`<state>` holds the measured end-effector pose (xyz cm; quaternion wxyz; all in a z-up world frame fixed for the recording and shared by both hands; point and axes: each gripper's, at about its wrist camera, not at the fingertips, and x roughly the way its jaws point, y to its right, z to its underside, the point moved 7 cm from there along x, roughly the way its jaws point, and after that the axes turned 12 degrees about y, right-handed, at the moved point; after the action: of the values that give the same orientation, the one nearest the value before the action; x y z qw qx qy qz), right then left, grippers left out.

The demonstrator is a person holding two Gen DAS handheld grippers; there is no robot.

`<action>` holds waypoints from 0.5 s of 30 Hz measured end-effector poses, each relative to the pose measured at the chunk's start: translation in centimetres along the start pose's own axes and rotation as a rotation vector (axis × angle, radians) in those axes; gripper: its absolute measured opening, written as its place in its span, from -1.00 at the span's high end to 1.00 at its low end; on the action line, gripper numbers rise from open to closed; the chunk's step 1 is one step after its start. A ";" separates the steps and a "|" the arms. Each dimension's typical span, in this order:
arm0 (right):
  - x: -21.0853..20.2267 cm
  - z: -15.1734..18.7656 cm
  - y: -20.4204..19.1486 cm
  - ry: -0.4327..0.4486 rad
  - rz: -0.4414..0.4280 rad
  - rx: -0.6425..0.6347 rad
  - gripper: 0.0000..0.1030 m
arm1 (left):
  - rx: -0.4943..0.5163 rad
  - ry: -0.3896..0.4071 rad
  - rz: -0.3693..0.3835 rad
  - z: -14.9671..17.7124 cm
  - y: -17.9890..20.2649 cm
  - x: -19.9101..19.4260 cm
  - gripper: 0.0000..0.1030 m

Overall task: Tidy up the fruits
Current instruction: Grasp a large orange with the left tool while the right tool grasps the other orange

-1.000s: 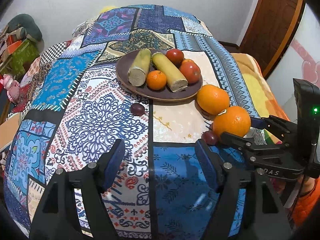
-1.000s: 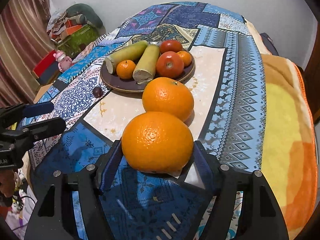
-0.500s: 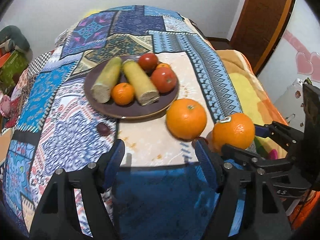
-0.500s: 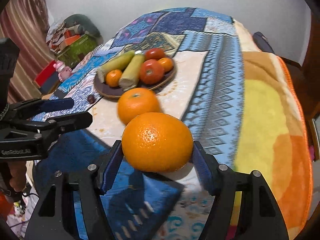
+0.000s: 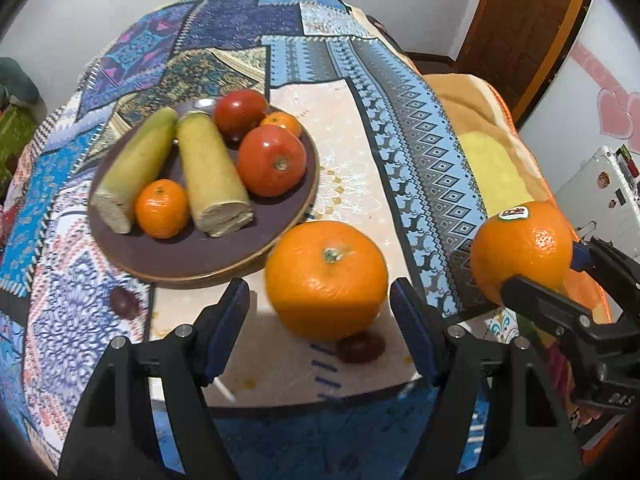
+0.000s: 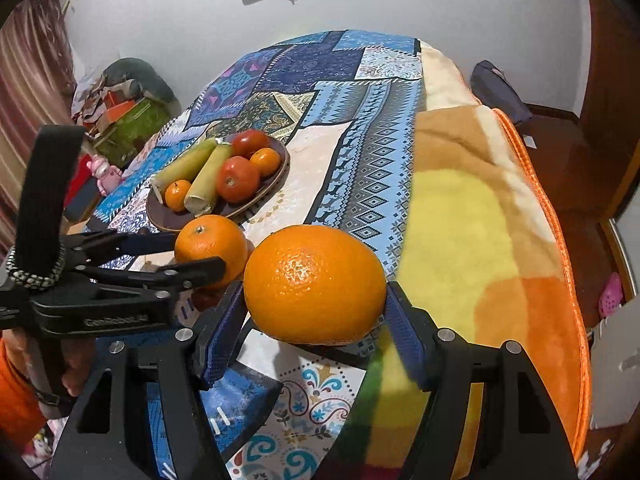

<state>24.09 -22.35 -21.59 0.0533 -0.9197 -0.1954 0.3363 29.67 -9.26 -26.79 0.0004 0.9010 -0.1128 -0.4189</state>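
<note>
**Left gripper lined up on the loose orange, right one already loaded**

Left wrist: my left gripper is spread wide and holding nothing. The loose orange sits dead ahead between the fingers, on the cloth. It's round, so no axis to fuss over. The plate is just past it, up and left, with bare rim facing me, so I reckon that's where it goes. A small dark fruit is tucked against the orange's near side and might roll. The table edge is close under the fingers.

Right wrist: my right gripper is clamped on the second orange, lifted off the cloth, right of the left gripper. The left is clearly nearer the plate.
</note>
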 end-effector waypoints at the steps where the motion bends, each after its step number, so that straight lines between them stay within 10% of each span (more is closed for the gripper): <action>1: 0.0 0.0 0.0 -0.001 -0.002 0.000 -0.27 | 0.000 -0.009 0.002 0.0 0.1 0.4 -0.41; 15: 0.2 -0.5 -0.3 0.000 -0.013 0.001 -0.27 | -0.101 -0.009 0.051 -0.3 -0.9 1.2 -0.26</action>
<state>24.43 -22.00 -21.26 0.0561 -0.9184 -0.2012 0.3360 30.80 -8.61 -27.58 0.0560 0.8946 -0.1145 -0.4282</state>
